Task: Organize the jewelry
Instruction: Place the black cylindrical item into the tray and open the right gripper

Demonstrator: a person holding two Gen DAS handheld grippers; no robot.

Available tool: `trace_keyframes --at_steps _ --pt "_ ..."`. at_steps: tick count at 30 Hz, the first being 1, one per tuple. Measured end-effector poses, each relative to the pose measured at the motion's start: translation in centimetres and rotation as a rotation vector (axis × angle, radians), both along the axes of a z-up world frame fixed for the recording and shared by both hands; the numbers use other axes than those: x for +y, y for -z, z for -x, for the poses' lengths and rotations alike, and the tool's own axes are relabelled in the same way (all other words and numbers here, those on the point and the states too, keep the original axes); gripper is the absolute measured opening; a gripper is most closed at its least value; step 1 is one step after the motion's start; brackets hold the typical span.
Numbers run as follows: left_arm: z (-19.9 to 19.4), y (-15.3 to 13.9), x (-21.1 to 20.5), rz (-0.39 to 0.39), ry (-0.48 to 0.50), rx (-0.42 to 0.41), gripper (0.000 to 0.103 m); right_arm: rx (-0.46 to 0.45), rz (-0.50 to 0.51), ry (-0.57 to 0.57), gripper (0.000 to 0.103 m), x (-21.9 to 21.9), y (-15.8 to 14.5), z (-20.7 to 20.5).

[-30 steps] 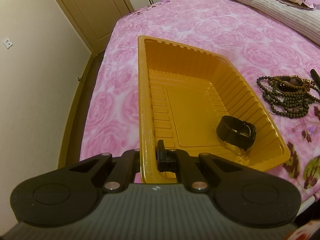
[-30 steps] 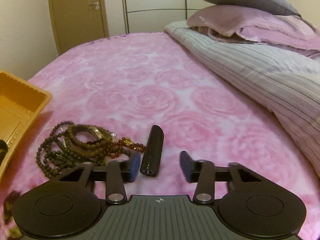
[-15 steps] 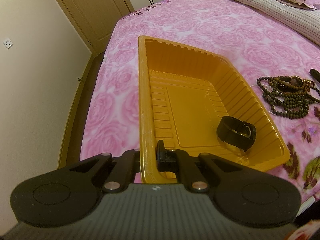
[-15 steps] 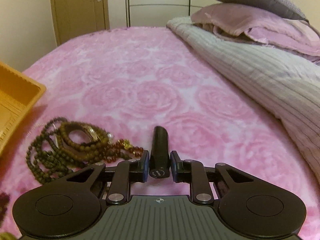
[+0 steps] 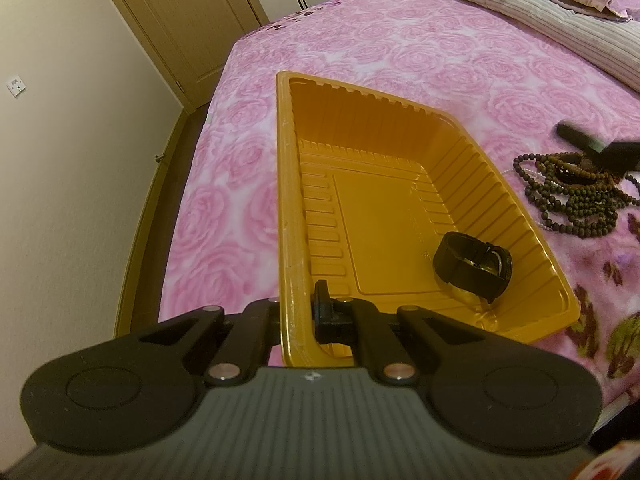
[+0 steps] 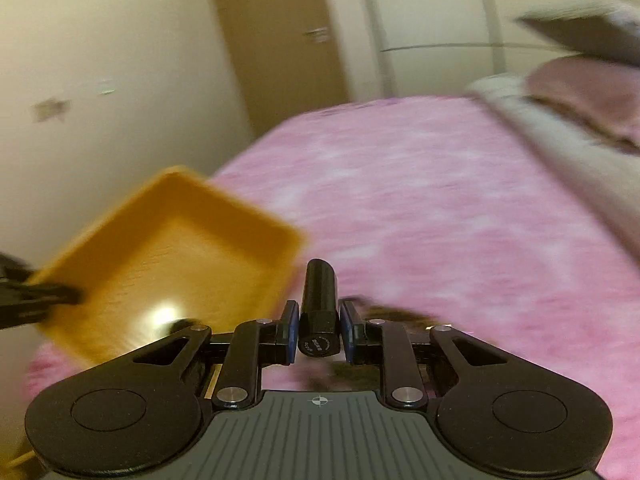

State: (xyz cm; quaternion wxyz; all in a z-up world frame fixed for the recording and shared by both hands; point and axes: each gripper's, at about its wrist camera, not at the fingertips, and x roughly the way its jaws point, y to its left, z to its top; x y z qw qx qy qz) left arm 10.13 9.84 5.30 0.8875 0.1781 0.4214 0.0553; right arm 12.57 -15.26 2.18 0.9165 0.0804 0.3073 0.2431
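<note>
Right wrist view: carrying the black tube point(image 6: 319, 312), pinched between the right claw point(image 6: 319, 334) pads at lower centre, toward the orange tray point(image 6: 276, 236) at left. Left wrist view: clamping the tray's near rim with the left claw point(image 5: 298, 316) pressed together; watch point(image 5: 472, 266) lying inside, beads point(image 5: 576, 196) on the bed point(image 5: 400, 52) at right. Best keeping the tube level, clearing the rim before releasing, landing it away from the watch.

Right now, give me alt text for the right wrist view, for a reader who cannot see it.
The right gripper is shut on a black tube, held above a pink rose-patterned bedspread. To its left sits an orange tray, whose near edge the left gripper clamps. The picture is motion-blurred; a door, wardrobe and pillows show behind.
</note>
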Motion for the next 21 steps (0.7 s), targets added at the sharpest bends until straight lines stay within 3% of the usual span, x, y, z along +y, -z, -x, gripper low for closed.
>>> trace_keyframes --at_steps 9,18,19,21 --pt "0.0 0.0 -0.1 0.0 -0.001 0.0 0.003 0.061 -0.091 -0.288 0.022 7.5 0.8 0.2" --pt "0.0 0.0 0.0 0.001 -0.002 0.001 0.003 0.123 -0.138 -0.353 0.022 9.0 2.0 -1.0" --pt "0.0 0.0 0.0 0.001 -0.003 0.002 0.003 0.132 -0.147 -0.362 0.024 9.0 2.1 -1.3" --pt "0.0 0.0 0.0 0.003 -0.003 0.002 0.003 0.142 -0.157 -0.359 0.037 8.8 2.3 -1.4"
